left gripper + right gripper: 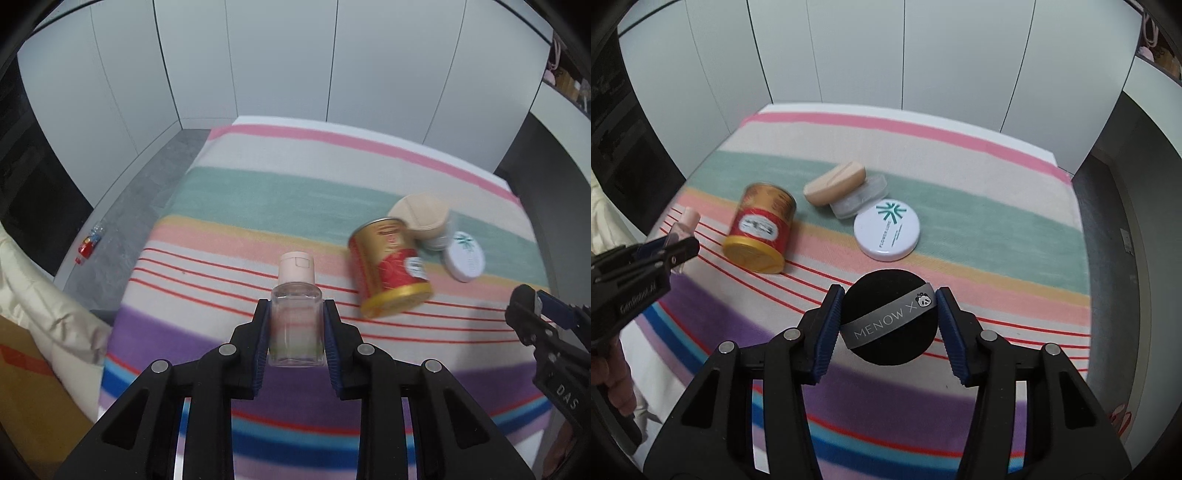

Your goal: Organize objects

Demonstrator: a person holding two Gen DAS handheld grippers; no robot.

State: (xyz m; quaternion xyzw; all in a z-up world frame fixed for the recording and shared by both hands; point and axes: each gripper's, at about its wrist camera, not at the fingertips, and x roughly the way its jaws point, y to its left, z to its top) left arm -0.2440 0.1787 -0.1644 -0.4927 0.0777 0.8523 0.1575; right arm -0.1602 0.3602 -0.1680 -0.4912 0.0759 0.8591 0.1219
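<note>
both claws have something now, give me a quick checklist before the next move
1. Left claw shut on the clear square bottle with the pale pink cap: ok.
2. Right claw shut on the round black powder puff with the grey band: ok.
3. Bottle upright between the pads: ok.
4. Red and gold tin can lying on its side on the striped cloth, may roll: not ok.
5. Beige sponge leaning on the clear jar, stable: cannot tell.
6. Drop-off spot for either item in view: cannot tell.
</note>
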